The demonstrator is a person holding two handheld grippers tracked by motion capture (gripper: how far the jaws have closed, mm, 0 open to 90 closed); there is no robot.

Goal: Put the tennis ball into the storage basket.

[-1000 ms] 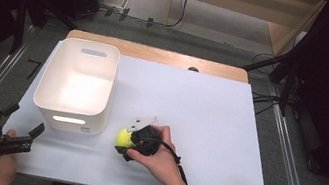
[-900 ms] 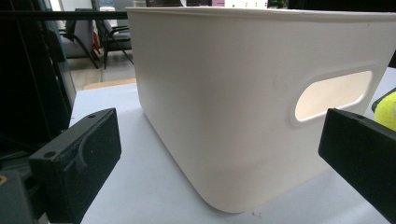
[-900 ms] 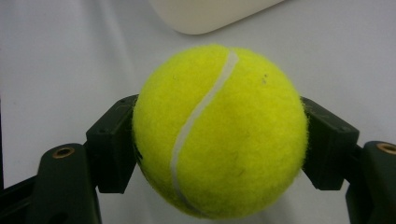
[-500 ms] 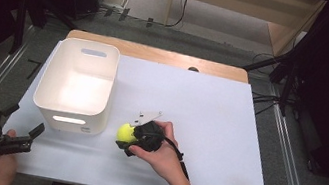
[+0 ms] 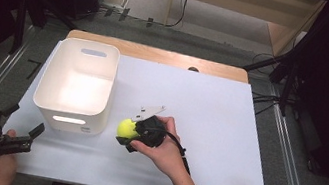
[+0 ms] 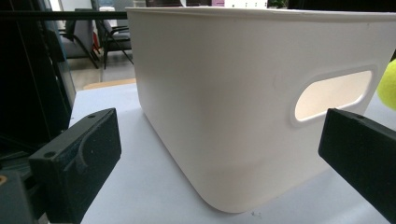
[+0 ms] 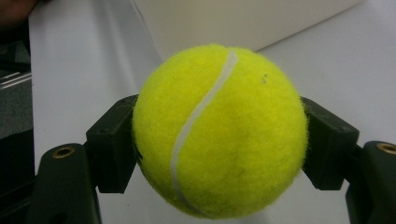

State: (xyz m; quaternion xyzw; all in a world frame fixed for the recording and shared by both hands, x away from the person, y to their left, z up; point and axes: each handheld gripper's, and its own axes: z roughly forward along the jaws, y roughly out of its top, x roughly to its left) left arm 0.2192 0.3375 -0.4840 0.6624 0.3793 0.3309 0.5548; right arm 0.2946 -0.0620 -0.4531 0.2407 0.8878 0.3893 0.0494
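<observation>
Fuzzy yellow-green tennis ball [image 7: 219, 130] with a curved white seam, clamped at both sides between black jaws, raised off the white tabletop just beside the near right corner of the white bin [image 5: 77, 88].

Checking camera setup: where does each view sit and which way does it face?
High view: above the near table edge, looking forward and down; both hands, left gripper, right gripper.
Left gripper view: low, facing the white bin; its open fingers.
Right gripper view: along its fingers, shut on the tennis ball.
All three share the bin and ball.
</observation>
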